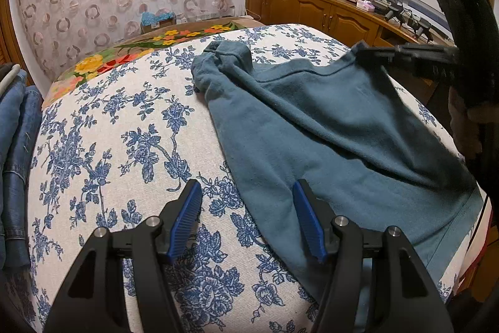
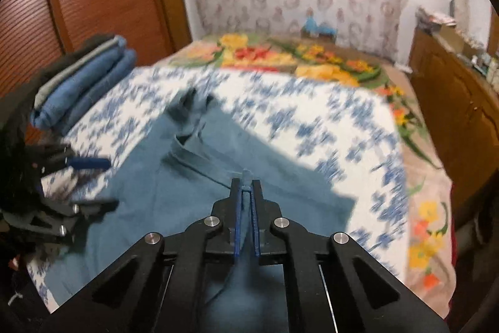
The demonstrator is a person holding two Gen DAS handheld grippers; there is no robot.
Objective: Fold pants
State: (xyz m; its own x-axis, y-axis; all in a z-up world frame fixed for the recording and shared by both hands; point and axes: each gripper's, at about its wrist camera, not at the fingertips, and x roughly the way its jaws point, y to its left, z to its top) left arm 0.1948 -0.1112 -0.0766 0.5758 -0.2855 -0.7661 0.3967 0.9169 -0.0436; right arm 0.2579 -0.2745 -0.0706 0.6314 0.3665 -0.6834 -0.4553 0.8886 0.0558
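the teal pants (image 1: 327,127) lie spread on the bed (image 1: 124,120), across the blue-flowered cover, bunched up toward the far end and flatter near the front edge. the right tongs (image 2: 246,186) are clamped together on an edge of the cloth, a thin ridge of teal fabric standing up between the blue pads (image 2: 255,227); in the left wrist view the same tongs come in from the right side, with that corner of the pants raised off the cover. the left tongs (image 1: 248,220) stand apart with nothing between them, one finger over the bare cover and the other right at the near edge of the pants.

the step in hand looks like taking hold of the garment so it can be lifted and laid flat for the first fold. to do it well, the left tongs should take the near edge squarely, with both layers of cloth deep between the pads rather than a thin nip that can slip out. the right grip looks shallow (only a narrow pinch shows), so pulling should be gentle and even. both holds should sit on matching edges, so the cloth hangs straight and the legs line up. the rumpled far end needs drawing out smooth before any folding. a stack of folded jeans (image 2: 84,83) sits well apart at the bed's side, out of the way.
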